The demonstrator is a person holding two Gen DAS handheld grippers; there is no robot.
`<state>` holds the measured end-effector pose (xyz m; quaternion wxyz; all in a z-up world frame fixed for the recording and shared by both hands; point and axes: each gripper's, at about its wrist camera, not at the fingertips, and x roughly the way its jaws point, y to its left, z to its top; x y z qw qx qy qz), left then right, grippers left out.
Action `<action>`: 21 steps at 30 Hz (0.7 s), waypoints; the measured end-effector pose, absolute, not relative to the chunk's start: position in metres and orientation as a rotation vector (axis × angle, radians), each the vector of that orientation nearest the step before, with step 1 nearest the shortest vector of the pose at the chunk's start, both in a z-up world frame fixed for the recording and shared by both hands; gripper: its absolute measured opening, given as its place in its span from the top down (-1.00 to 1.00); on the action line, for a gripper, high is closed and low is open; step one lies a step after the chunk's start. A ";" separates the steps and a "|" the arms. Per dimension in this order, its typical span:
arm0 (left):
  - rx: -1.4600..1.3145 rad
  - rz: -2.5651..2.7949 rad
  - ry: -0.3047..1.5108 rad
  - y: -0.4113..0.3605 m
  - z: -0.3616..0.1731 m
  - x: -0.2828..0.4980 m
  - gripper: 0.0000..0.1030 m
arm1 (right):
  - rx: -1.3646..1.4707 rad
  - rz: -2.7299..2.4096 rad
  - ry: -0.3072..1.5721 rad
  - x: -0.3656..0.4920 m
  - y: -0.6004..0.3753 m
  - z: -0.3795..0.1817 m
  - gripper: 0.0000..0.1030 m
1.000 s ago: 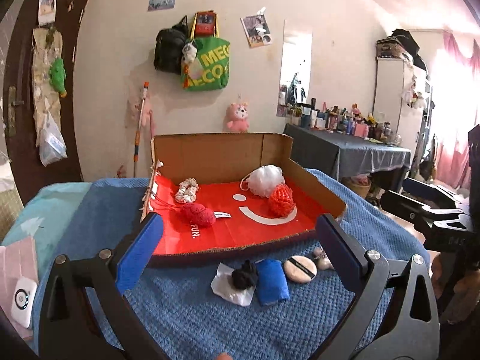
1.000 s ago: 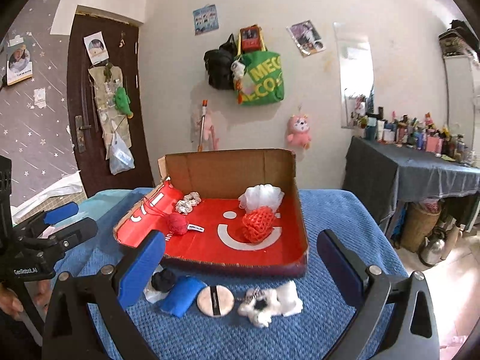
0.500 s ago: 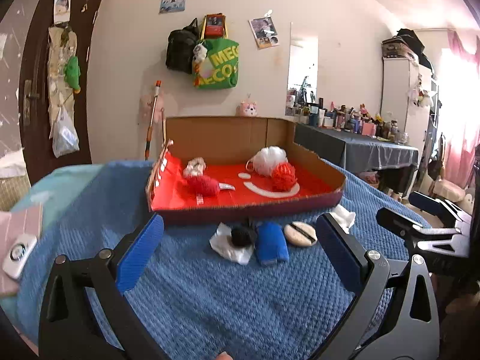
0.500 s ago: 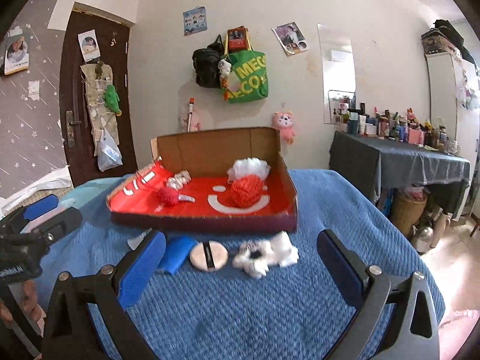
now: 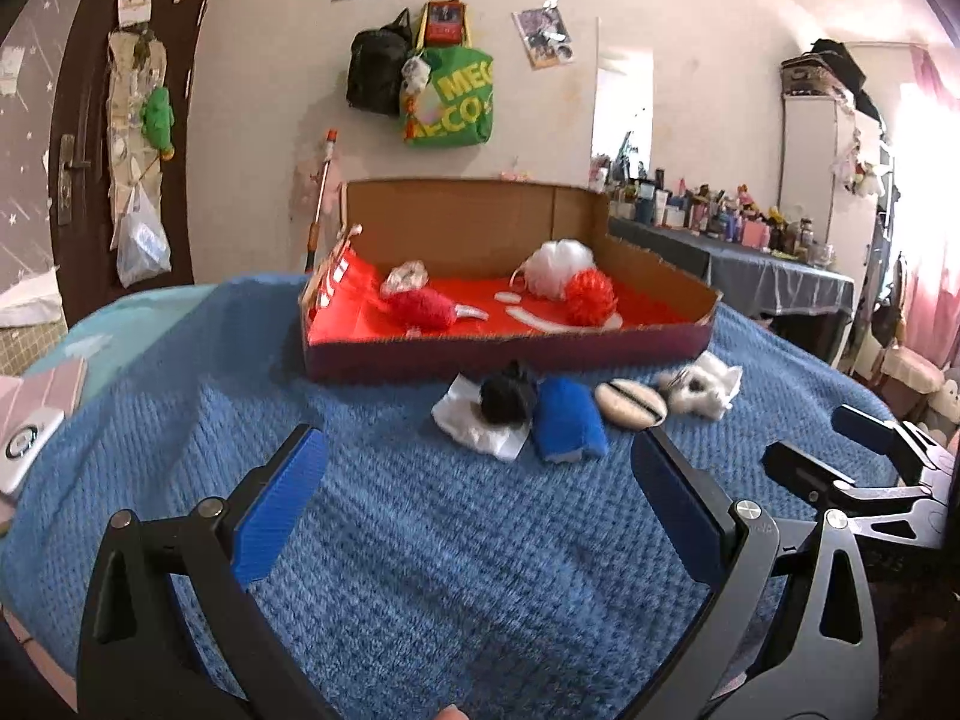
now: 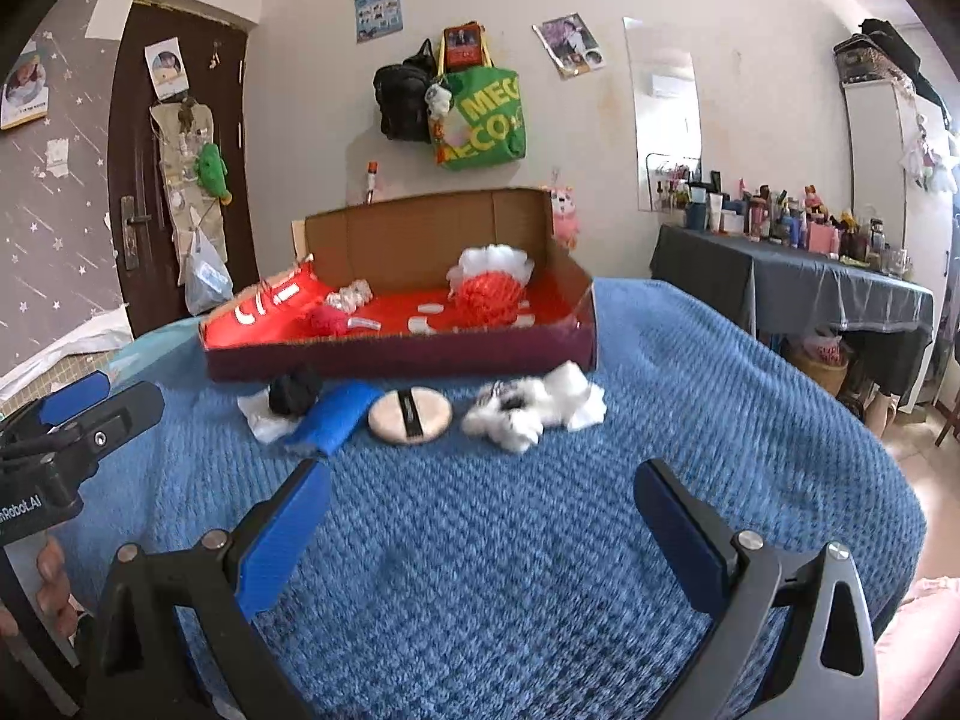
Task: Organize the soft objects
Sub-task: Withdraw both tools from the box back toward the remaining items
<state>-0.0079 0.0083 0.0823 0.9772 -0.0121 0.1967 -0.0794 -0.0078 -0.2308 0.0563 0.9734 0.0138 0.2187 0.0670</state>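
Before the red-lined box (image 6: 396, 354), four soft items lie on the blue blanket (image 6: 540, 540), the white fluffy toy (image 6: 528, 408) rightmost. Both my left tool (image 5: 480, 498) and right tool (image 6: 480, 516) stand wide apart, empty. I judge a low, centred approach best.

Two wrist fisheyes, low over blue blanket (image 5: 420, 540), facing cardboard box (image 5: 474, 228).
Left view sat left of the right one; each looked forward between its own fingers. Both shared box, loose item row, far wall.
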 end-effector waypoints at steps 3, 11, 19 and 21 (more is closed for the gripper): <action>-0.034 -0.150 0.423 0.011 0.073 -0.004 -1.00 | 0.017 0.124 0.451 -0.008 -0.229 0.049 -1.00; -0.044 -0.151 0.477 0.013 0.058 0.002 -1.00 | 0.020 0.124 0.483 -0.003 -0.227 0.041 -1.00; -0.036 -0.156 0.500 0.010 0.053 0.007 -1.00 | 0.042 0.129 0.513 0.004 -0.229 0.035 -1.00; -0.037 -0.157 0.505 0.010 0.052 0.008 -1.00 | 0.040 0.125 0.517 0.005 -0.230 0.034 -1.00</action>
